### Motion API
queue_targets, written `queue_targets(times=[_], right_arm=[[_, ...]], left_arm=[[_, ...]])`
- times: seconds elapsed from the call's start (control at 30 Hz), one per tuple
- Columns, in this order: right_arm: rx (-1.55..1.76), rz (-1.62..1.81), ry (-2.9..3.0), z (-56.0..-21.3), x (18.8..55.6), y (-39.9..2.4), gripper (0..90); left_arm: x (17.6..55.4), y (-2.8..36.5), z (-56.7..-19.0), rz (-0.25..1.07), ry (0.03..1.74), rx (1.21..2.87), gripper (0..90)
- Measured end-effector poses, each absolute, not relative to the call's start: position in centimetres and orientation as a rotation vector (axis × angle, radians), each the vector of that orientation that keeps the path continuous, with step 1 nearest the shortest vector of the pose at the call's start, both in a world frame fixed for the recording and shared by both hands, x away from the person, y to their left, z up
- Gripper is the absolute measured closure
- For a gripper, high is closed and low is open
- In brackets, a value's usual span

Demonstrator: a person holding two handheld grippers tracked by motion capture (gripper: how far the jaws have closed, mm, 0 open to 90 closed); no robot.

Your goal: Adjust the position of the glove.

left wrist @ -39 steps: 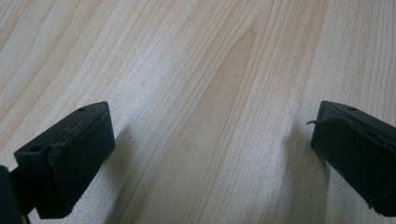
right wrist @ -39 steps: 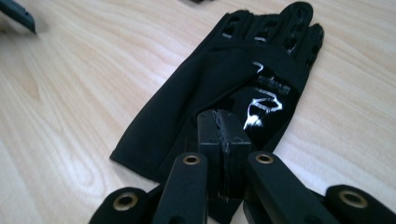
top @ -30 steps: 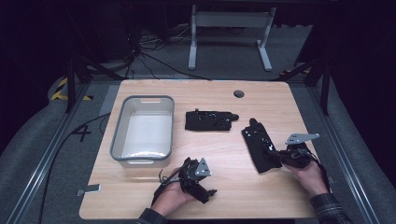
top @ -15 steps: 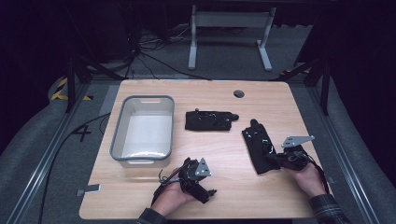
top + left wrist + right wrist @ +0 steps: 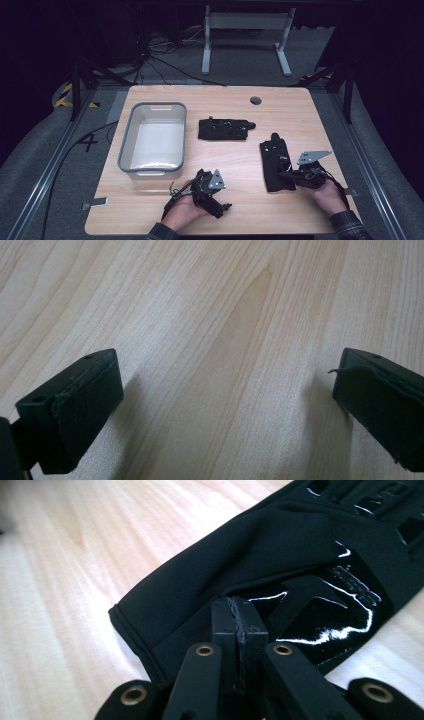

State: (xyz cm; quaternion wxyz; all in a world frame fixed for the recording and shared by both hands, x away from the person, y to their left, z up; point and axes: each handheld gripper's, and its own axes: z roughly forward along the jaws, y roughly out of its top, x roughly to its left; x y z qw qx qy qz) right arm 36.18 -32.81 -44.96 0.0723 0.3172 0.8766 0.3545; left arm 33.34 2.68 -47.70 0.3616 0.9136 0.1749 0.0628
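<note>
A black glove [image 5: 274,159] lies lengthwise on the right of the wooden table [image 5: 235,100], its cuff nearest me. My right gripper [image 5: 288,175] is at that cuff. In the right gripper view its pads [image 5: 239,605] are pressed together on a raised fold of the glove [image 5: 280,545], with creases running out from the tips. A second black glove [image 5: 223,129] lies crosswise mid-table, untouched. My left gripper [image 5: 220,206] rests near the front edge. Its jaws [image 5: 225,405] stand wide apart over bare wood with nothing between them.
A grey plastic bin [image 5: 155,106] stands on the left half of the table, with nothing visible in it. A round cable hole [image 5: 256,100] sits near the far edge. Metal rails run along both sides of the table.
</note>
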Motion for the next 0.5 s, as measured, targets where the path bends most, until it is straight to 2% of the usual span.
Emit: queue_targets(times=[0.5], right_arm=[[0.873, 1.052, 2.729, -44.8, 33.3, -31.7, 89.9]], left_arm=[[33.3, 2.7, -47.7, 0.162, 0.452, 2.354, 0.0]])
